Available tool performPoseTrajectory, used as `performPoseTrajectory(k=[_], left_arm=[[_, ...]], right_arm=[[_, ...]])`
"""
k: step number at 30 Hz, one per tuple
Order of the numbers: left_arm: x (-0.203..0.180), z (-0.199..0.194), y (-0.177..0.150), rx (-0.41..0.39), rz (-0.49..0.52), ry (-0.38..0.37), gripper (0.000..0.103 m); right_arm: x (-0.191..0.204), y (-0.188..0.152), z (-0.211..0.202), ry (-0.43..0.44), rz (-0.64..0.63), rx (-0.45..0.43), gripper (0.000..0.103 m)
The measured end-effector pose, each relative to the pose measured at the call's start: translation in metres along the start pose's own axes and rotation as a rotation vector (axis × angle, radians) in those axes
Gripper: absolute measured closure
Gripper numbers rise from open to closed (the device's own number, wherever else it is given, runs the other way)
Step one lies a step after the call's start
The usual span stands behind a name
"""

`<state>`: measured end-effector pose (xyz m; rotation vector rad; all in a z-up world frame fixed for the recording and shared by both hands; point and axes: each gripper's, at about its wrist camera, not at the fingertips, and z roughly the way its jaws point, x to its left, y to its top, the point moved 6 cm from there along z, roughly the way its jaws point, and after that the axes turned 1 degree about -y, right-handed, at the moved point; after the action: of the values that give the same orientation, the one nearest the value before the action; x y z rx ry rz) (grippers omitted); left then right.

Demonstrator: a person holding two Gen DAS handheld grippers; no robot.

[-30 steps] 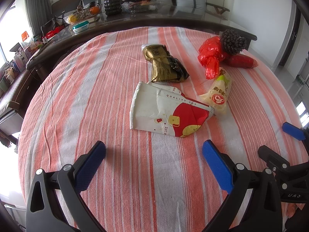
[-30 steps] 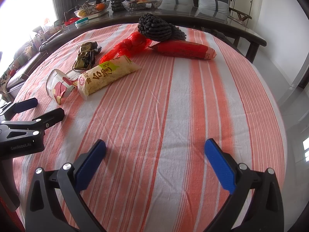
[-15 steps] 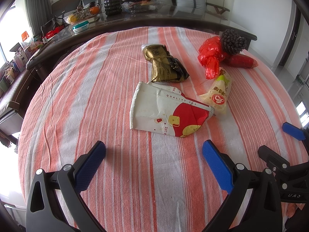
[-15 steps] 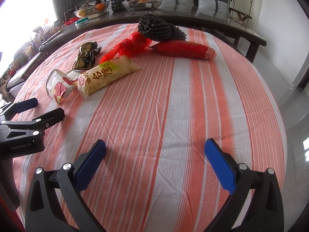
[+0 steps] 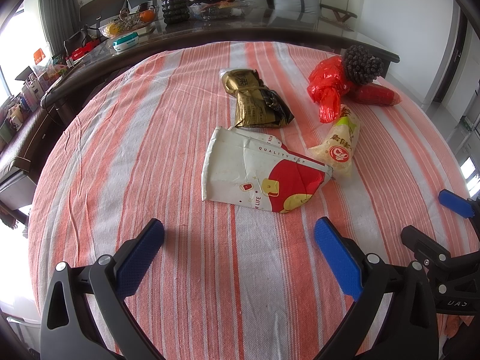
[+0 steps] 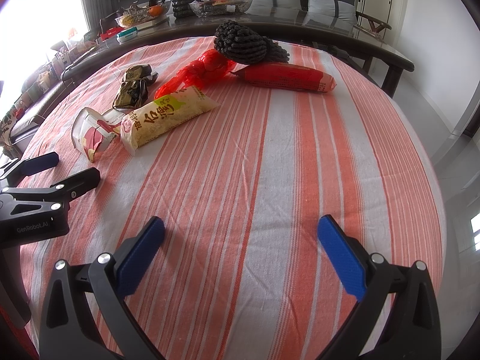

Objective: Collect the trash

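A flattened paper cup (image 5: 258, 174) lies on the striped tablecloth just ahead of my open, empty left gripper (image 5: 240, 240); it also shows in the right wrist view (image 6: 93, 132). Beyond it lie a gold and black wrapper (image 5: 255, 102), a yellow snack bag (image 5: 339, 144), a red plastic bag (image 5: 328, 84), a red sausage pack (image 5: 375, 94) and a dark knobbly object (image 5: 363, 64). My right gripper (image 6: 240, 240) is open and empty over bare cloth, with the snack bag (image 6: 168, 117) and the sausage pack (image 6: 285, 76) far ahead.
The round table (image 5: 120, 150) has an orange and white striped cloth. A dark counter (image 5: 210, 27) behind it holds bowls, a plant and boxes. The left gripper's body (image 6: 39, 201) sits at the left of the right wrist view; the right gripper's fingers (image 5: 456, 204) show at the left wrist view's right edge.
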<state>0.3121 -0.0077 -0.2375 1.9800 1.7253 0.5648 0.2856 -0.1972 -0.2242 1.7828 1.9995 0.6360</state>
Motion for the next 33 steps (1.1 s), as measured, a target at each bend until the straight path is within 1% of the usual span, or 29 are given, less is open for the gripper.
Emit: performPoseTrajectory(k=[12, 14, 16, 18, 19, 20, 22, 23, 25, 27, 28, 29, 30, 31, 33], left_arm=[[0.0, 0.0, 0.0, 0.002, 0.002, -0.005, 0.004], [-0.001, -0.001, -0.003, 0.022, 0.029, -0.018, 0.004], [0.001, -0.007, -0.009, 0.056, 0.045, -0.048, 0.004], [0.008, -0.02, -0.009, 0.036, -0.018, -0.114, 0.005], [0.013, -0.028, -0.005, 0.003, -0.077, -0.172, 0.005], [0.017, -0.034, 0.002, -0.027, -0.134, -0.208, 0.005], [0.021, -0.037, 0.016, -0.061, -0.197, -0.225, 0.005], [0.019, -0.034, 0.025, -0.069, -0.219, -0.22, 0.005], [0.01, -0.023, 0.034, -0.056, -0.219, -0.195, 0.005], [0.001, 0.0, 0.039, -0.02, -0.186, -0.058, 0.005], [0.001, 0.009, 0.039, -0.004, -0.174, -0.002, 0.005], [0.002, 0.014, 0.038, 0.006, -0.169, 0.007, 0.004], [0.004, 0.013, 0.037, 0.006, -0.173, -0.009, 0.004], [0.009, 0.008, 0.035, 0.005, -0.172, -0.001, 0.004], [0.026, -0.003, 0.034, -0.01, -0.138, 0.044, 0.004]], right_arm=[[0.0, 0.0, 0.0, 0.0, 0.0, 0.0, 0.005], [0.0, 0.0, 0.0, 0.0, 0.0, 0.0, 0.005], [0.0, 0.0, 0.0, 0.0, 0.0, 0.0, 0.005], [0.0, 0.0, 0.0, 0.0, 0.0, 0.0, 0.005], [0.0, 0.0, 0.0, 0.0, 0.0, 0.0, 0.005], [0.0, 0.0, 0.0, -0.001, 0.0, 0.0, 0.005], [0.0, 0.0, 0.0, -0.001, 0.001, 0.0, 0.005], [0.0, 0.0, 0.0, 0.0, 0.001, 0.0, 0.005], [0.0, 0.0, 0.0, -0.001, 0.0, 0.0, 0.005], [0.0, 0.0, 0.0, -0.001, 0.001, 0.0, 0.005], [0.0, 0.0, 0.0, 0.0, 0.001, 0.0, 0.005], [0.0, 0.0, 0.0, 0.0, 0.001, 0.0, 0.005], [0.0, 0.0, 0.0, -0.001, 0.001, 0.0, 0.005], [0.0, 0.0, 0.0, -0.001, 0.001, 0.0, 0.005], [0.0, 0.0, 0.0, -0.001, 0.0, 0.0, 0.005]])
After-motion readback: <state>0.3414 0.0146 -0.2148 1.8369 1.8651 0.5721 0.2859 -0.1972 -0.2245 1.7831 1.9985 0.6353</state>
